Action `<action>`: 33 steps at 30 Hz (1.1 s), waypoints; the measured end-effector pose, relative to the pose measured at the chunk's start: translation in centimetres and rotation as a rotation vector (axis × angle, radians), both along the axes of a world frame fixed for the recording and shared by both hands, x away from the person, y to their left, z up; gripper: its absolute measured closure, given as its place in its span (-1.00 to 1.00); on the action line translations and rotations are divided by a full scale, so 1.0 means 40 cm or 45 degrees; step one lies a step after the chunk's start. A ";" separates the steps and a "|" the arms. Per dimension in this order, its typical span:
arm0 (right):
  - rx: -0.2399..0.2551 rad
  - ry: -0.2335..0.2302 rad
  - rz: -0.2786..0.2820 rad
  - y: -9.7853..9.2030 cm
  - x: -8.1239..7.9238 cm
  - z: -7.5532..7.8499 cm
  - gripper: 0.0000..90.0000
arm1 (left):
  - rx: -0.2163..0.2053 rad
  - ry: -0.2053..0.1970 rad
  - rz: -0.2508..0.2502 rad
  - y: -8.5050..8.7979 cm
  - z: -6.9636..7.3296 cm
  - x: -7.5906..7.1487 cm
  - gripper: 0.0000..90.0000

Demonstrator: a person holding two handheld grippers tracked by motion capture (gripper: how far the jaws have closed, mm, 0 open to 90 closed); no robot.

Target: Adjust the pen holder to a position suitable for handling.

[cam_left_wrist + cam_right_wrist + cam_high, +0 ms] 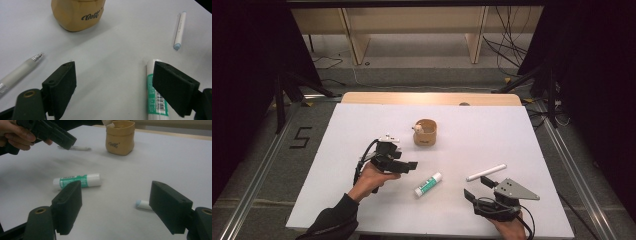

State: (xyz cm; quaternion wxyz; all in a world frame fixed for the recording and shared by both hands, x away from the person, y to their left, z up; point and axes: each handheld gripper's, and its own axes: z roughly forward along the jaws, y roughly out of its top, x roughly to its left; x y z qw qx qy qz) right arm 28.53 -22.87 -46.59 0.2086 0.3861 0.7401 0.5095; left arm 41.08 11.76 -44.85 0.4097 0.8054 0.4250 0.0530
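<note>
The white table (pixel 362 210) carried a tan pouch-like cup (pixel 425 132) at its centre, a green-and-white glue stick (pixel 428 184) nearer the person, and a white marker (pixel 486 172) to the right of the glue stick.

The left claw (pixel 404 165), held in the person's left hand (pixel 371 177), sat left of centre, above the table. The left gripper view showed its jaws spread wide with nothing between them. That view also showed a clear-barrelled pen (pixel 18 72) lying on the table to the left of the jaws; in the high view this pen was largely hidden behind the gripper.

The right claw (pixel 476 187) sat at the near right edge. The right gripper view showed its jaws wide apart and empty, with the marker's pale blue end (pixel 142 204) partly hidden behind one jaw. The high view showed the marker's full length.

Lettering on the cup was visible in both gripper views.
</note>
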 end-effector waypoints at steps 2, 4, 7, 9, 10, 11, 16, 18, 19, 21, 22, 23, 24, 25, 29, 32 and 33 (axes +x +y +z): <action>0.002 0.003 0.002 -0.001 0.001 -0.001 -0.40 | 0.004 -0.003 -0.011 -0.005 0.000 -0.007 -0.59; 0.003 0.007 0.002 -0.001 0.002 -0.002 -0.40 | 0.017 -0.010 -0.030 -0.006 0.002 -0.015 -0.60; 0.006 0.008 0.002 -0.002 0.001 -0.003 -0.40 | 0.019 -0.013 -0.038 -0.009 0.003 -0.027 -0.60; 0.009 0.007 0.000 -0.003 0.002 -0.003 -0.40 | 0.018 -0.013 -0.048 -0.012 0.003 -0.035 -0.61; 0.007 0.007 0.001 -0.003 0.002 -0.003 -0.40 | 0.022 -0.015 -0.053 -0.013 0.003 -0.038 -0.61; 0.007 0.006 0.001 -0.002 0.002 -0.003 -0.40 | 0.027 -0.017 -0.062 -0.014 0.002 -0.042 -0.61; 0.004 0.007 0.000 0.000 0.002 -0.003 -0.40 | 0.038 -0.015 -0.092 -0.022 -0.001 -0.058 -0.61; 0.003 0.006 0.001 0.001 0.002 -0.003 -0.40 | 0.050 -0.016 -0.100 -0.026 -0.004 -0.065 -0.61; 0.003 0.006 0.000 0.001 0.003 -0.003 -0.40 | 0.056 -0.012 -0.108 -0.028 -0.005 -0.068 -0.61; 0.002 0.008 0.001 0.002 0.003 -0.003 -0.40 | 0.066 -0.015 -0.122 -0.032 -0.008 -0.073 -0.61; 0.004 0.011 -0.001 0.003 0.003 -0.003 -0.40 | 0.070 -0.017 -0.124 -0.034 -0.009 -0.077 -0.61; 0.003 0.011 -0.001 0.003 0.003 -0.003 -0.40 | 0.074 -0.017 -0.129 -0.036 -0.010 -0.080 -0.61; 0.001 0.012 0.000 0.003 0.003 -0.004 -0.40 | 0.083 -0.020 -0.135 -0.037 -0.011 -0.082 -0.62; 0.001 0.011 0.000 0.003 0.003 -0.004 -0.40 | 0.089 -0.022 -0.134 -0.039 -0.013 -0.085 -0.62; -0.001 0.009 0.001 0.004 0.003 -0.004 -0.40 | 0.099 -0.020 -0.139 -0.043 -0.021 -0.094 -0.63; -0.002 0.011 -0.003 0.003 0.003 -0.004 -0.40 | 0.118 -0.023 -0.150 -0.050 -0.023 -0.102 -0.64; -0.002 0.010 -0.003 0.003 0.002 -0.004 -0.40 | 0.123 -0.026 -0.148 -0.053 -0.024 -0.105 -0.64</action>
